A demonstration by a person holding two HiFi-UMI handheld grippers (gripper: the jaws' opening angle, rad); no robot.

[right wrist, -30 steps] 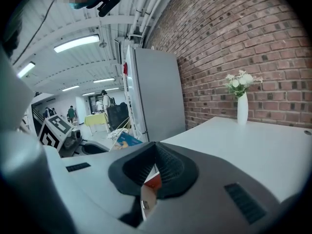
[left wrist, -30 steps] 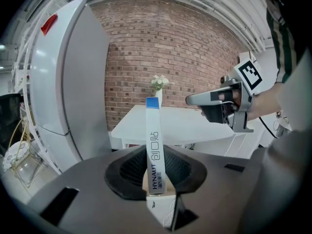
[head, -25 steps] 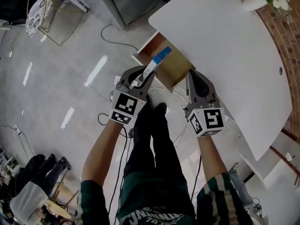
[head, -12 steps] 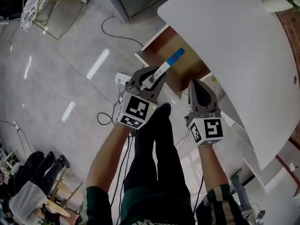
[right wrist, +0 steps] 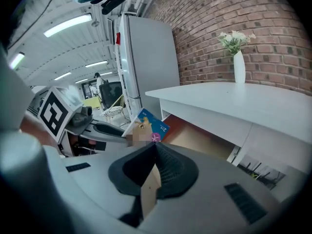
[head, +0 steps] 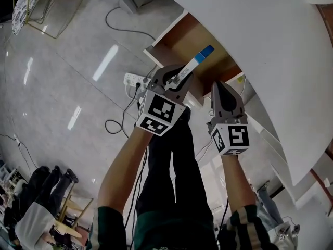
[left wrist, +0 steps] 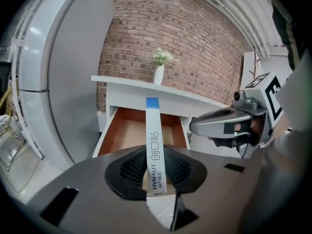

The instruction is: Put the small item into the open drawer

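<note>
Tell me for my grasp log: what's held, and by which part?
Left gripper grips the slim box by its white end, blue end free; right gripper holds nothing.

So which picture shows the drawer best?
The left gripper view: the drawer faces it, open, its inside showing. The head view sees part from above; the right gripper view only a slice.

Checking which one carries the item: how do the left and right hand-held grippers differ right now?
The left hand-held gripper is shut on the slim blue-tipped box; the right hand-held gripper is shut on nothing. The left faces the open drawer head-on; the right sits beside it. Both have jaws together.
</note>
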